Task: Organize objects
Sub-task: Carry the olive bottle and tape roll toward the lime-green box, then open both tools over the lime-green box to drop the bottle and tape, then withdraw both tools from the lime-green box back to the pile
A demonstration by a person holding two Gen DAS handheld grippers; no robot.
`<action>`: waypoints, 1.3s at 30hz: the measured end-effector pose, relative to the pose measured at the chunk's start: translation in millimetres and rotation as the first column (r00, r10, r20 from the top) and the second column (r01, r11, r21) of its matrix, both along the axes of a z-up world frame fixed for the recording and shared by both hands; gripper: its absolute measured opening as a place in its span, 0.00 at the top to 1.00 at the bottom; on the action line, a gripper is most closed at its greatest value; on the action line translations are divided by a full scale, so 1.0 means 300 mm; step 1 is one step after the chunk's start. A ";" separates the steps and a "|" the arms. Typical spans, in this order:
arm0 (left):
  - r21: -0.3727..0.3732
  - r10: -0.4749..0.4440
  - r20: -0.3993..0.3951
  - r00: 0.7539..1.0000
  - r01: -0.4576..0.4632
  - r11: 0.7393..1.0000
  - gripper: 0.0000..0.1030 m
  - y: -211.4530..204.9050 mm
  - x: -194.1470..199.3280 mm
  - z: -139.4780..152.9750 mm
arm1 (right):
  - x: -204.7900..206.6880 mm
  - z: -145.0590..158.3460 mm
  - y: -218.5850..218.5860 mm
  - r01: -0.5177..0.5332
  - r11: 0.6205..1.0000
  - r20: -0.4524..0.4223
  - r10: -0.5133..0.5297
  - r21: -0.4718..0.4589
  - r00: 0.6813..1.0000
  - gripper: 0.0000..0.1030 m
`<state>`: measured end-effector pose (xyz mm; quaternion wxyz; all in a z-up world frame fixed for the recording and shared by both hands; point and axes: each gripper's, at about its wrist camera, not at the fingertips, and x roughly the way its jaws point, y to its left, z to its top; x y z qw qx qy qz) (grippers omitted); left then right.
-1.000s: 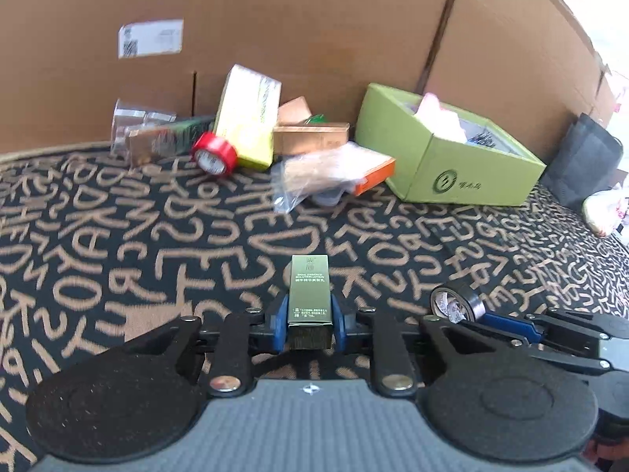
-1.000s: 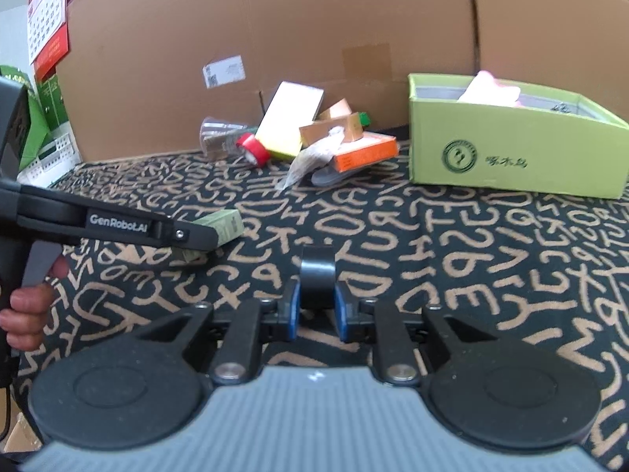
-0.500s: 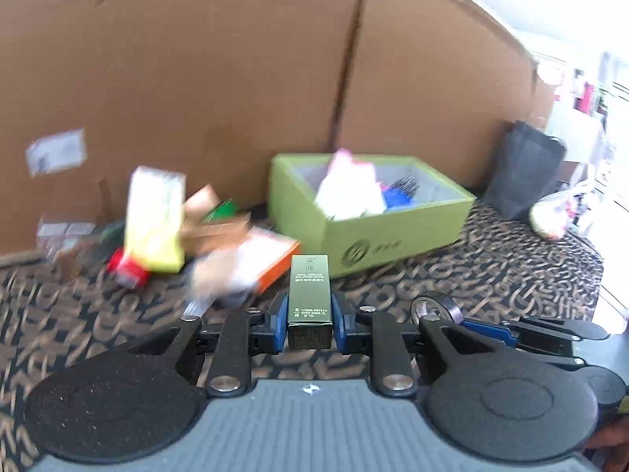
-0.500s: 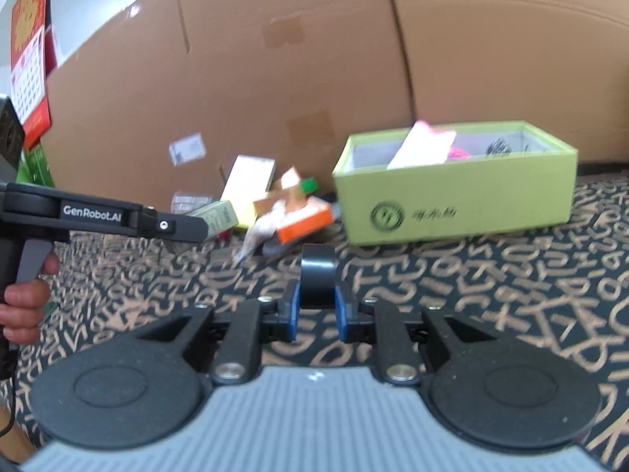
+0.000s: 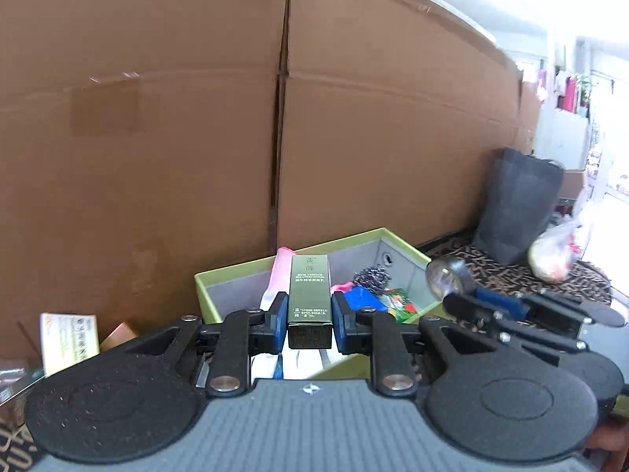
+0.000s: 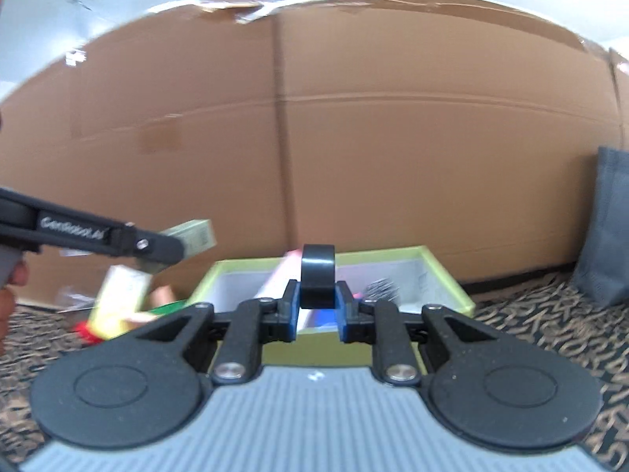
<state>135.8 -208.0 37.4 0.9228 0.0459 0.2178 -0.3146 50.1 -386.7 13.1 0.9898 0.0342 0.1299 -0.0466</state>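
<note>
My left gripper (image 5: 308, 324) is shut on a slim olive-green carton (image 5: 308, 289), held lengthwise above the near side of the lime-green box (image 5: 236, 269). My right gripper (image 6: 317, 310) is shut on a black tape roll (image 6: 317, 275), raised in front of the same lime-green box (image 6: 448, 275). In the left wrist view the right gripper (image 5: 464, 295) enters from the right with the tape roll (image 5: 448, 277) over the box's right corner. In the right wrist view the left gripper (image 6: 169, 249) reaches in from the left holding the carton (image 6: 192, 236). The box holds a pink-and-white item (image 5: 277, 277), something blue and a dark spiky object.
A tall cardboard wall (image 5: 157, 137) stands right behind the box. Loose packages, among them a yellow carton (image 6: 118, 303) and something red, lie left of the box on the patterned cloth (image 6: 530, 326). A dark grey bag (image 5: 515, 208) and a plastic bag (image 5: 554, 251) sit at the right.
Both grippers have risen and moved toward the lime-green box, each still holding its item. The box now lies just under and ahead of the fingers; the loose pile has slid off to the left.
</note>
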 end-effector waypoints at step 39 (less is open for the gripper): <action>-0.013 0.398 -0.170 0.901 -0.406 0.914 0.12 0.541 -0.248 -0.326 | -0.136 -0.247 0.358 -0.173 0.973 -0.126 0.193 0.153 0.973 0.00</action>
